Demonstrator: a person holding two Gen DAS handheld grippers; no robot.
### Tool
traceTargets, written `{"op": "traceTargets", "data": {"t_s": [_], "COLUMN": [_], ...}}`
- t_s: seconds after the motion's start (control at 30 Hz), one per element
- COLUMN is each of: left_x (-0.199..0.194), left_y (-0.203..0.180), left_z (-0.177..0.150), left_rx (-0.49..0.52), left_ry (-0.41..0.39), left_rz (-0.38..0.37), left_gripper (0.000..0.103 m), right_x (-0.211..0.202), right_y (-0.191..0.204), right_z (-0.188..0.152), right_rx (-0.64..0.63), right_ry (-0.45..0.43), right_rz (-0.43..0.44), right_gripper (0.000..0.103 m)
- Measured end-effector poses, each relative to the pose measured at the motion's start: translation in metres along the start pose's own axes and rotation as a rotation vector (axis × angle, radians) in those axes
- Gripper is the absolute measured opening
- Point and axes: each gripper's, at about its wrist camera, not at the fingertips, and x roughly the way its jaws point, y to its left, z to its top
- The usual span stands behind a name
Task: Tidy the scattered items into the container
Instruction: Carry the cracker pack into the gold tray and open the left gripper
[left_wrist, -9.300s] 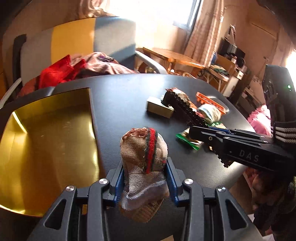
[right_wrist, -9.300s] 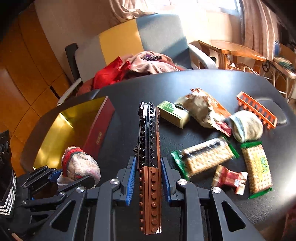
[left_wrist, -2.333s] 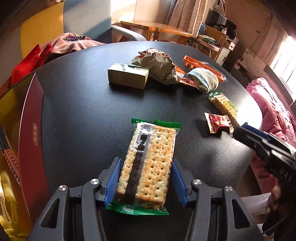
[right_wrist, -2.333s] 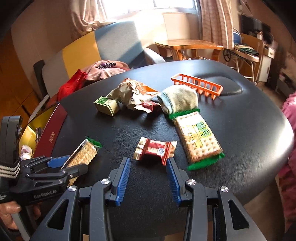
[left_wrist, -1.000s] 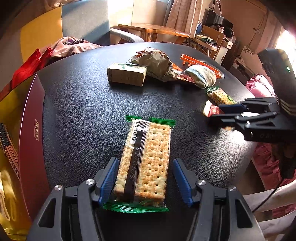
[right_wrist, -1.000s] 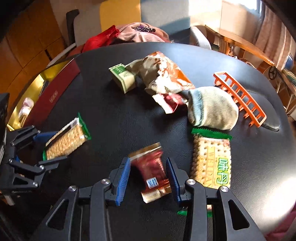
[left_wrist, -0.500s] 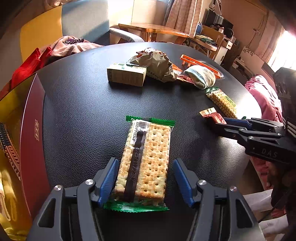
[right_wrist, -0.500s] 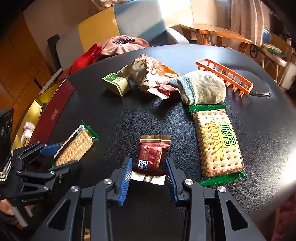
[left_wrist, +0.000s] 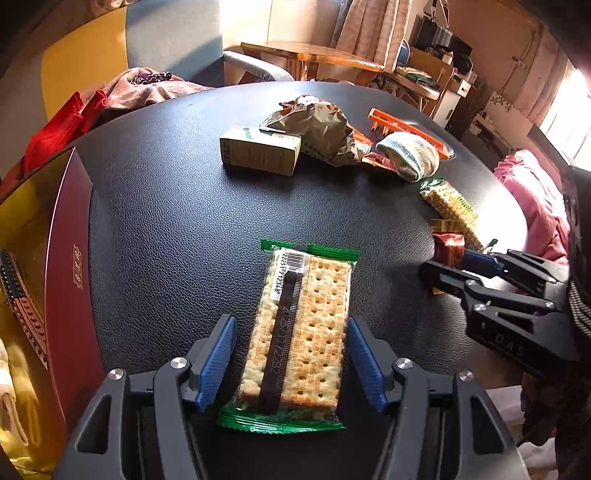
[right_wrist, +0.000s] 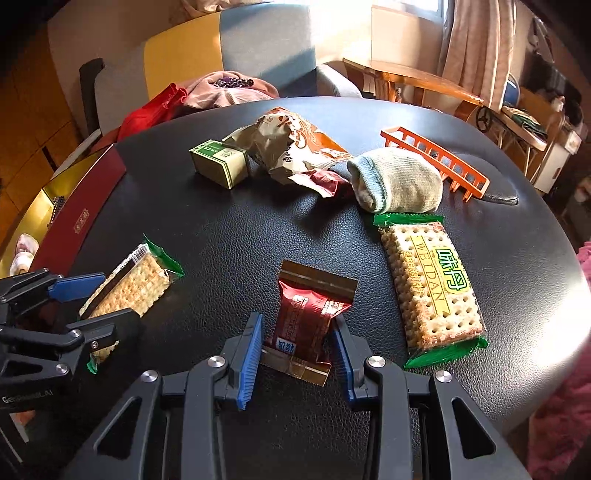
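A green-edged cracker pack (left_wrist: 301, 328) lies on the black table (left_wrist: 166, 229) between the blue pads of my left gripper (left_wrist: 289, 334), which is open around it with a gap on each side. It also shows in the right wrist view (right_wrist: 127, 286). My right gripper (right_wrist: 297, 334) has its pads against a dark red candy wrapper (right_wrist: 308, 312), which also shows in the left wrist view (left_wrist: 447, 245). The red-walled, gold-lined container (left_wrist: 68, 258) stands at the left and holds a brick strip (left_wrist: 22, 295).
Farther on the table lie a second cracker pack (right_wrist: 430, 284), a rolled sock (right_wrist: 397, 184), an orange plastic rack (right_wrist: 436, 160), a crumpled brown bag (right_wrist: 288, 147), a small green box (right_wrist: 219, 162) and another red wrapper (right_wrist: 327, 182). A chair with clothes (right_wrist: 221, 90) stands behind.
My right gripper has closed in on the red candy wrapper. My left gripper stays open around the cracker pack with little movement.
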Motion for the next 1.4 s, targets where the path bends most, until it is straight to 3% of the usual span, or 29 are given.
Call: {"op": "traceTargets", "data": {"t_s": [0.17, 0.23, 0.3, 0.87, 1.13, 1.4], "left_x": [0.003, 0.003, 0.002, -0.040, -0.080, -0.103], "left_y": [-0.006, -0.007, -0.006, 0.016, 0.055, 0.129], "left_z": [0.001, 0.001, 0.000, -0.005, -0.010, -0.016], "left_rx": [0.039, 0.039, 0.038, -0.071, -0.173, -0.330], "left_ry": [0.001, -0.007, -0.013, -0.102, -0.174, -0.209], "left_rz": [0.044, 0.055, 0.059, 0.020, 0.070, 0.215], "left_gripper": [0.062, 0.052, 0.050, 0.049, 0.049, 0.049], "right_x": [0.004, 0.005, 0.005, 0.006, 0.006, 0.006], "right_y": [0.001, -0.001, -0.002, 0.004, 0.004, 0.007], "right_z": [0.003, 0.003, 0.004, 0.001, 0.000, -0.003], "right_rx": [0.009, 0.014, 0.017, -0.003, -0.005, -0.003], "right_ry": [0.007, 0.013, 0.017, 0.023, 0.022, 0.022], "right_rz": [0.006, 0.015, 0.021, -0.014, -0.019, -0.022], "right_gripper": [0.035, 0.035, 0.035, 0.035, 0.036, 0.036]}}
